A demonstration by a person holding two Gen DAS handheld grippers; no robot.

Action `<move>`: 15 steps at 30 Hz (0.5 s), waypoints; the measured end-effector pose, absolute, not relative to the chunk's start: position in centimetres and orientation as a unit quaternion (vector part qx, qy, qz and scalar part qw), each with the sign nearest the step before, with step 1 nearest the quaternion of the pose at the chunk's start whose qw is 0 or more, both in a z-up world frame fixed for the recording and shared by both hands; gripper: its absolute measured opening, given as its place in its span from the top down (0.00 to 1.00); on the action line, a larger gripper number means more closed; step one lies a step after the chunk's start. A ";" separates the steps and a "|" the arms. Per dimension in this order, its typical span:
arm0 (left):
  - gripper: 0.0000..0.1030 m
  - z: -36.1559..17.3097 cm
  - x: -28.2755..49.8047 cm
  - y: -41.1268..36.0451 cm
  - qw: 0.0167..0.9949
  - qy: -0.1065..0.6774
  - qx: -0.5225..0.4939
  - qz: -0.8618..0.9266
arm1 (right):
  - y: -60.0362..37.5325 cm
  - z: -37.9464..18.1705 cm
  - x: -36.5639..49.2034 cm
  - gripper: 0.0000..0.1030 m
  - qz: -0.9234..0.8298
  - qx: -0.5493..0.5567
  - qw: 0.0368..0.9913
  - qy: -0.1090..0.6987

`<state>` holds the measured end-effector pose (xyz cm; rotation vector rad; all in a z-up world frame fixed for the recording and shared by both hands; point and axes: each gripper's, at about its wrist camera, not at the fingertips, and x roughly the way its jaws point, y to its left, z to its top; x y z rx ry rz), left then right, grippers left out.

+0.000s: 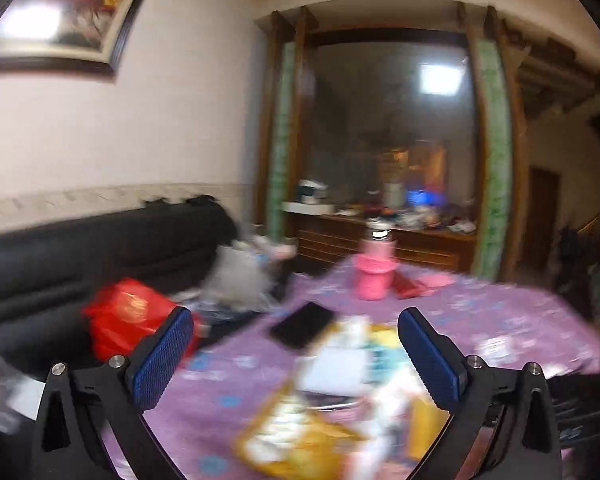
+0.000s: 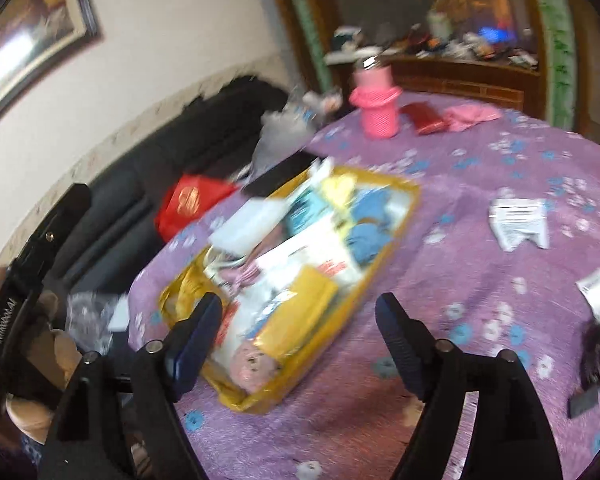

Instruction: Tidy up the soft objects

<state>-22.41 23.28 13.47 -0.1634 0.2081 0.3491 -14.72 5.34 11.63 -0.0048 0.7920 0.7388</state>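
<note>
Left wrist view: your left hand-held gripper (image 1: 296,344) hangs released, grasping nothing, above the yellow tray (image 1: 300,440) of soft packs, blurred. Purple floral surface (image 1: 500,312); pink cup (image 1: 374,276), black phone (image 1: 302,325), dark sofa (image 1: 80,256) beyond.

Right wrist view: your right hand-held gripper (image 2: 300,332) is likewise spread, poised beside the tray's (image 2: 414,194) near end, probably for a pick. Loose white packets (image 2: 520,222) lie well apart.

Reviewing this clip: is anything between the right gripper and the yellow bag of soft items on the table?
Nothing visible. The right gripper is open and empty, and the yellow bag lies directly ahead on the purple tablecloth, its near end already between the fingers.
</note>
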 end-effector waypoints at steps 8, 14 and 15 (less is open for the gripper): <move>0.00 12.4 -19.0 20.5 0.967 0.190 -0.080 0.147 | 2.2 9.6 -15.3 0.23 0.283 -0.021 0.879 0.383; 0.00 11.2 -18.3 20.1 0.956 0.241 -0.094 0.136 | 2.8 8.2 -15.8 0.23 0.286 -0.041 0.875 0.389; 0.00 11.0 -18.1 20.3 0.952 0.254 -0.100 0.136 | 3.1 8.1 -15.9 0.23 0.287 -0.045 0.874 0.389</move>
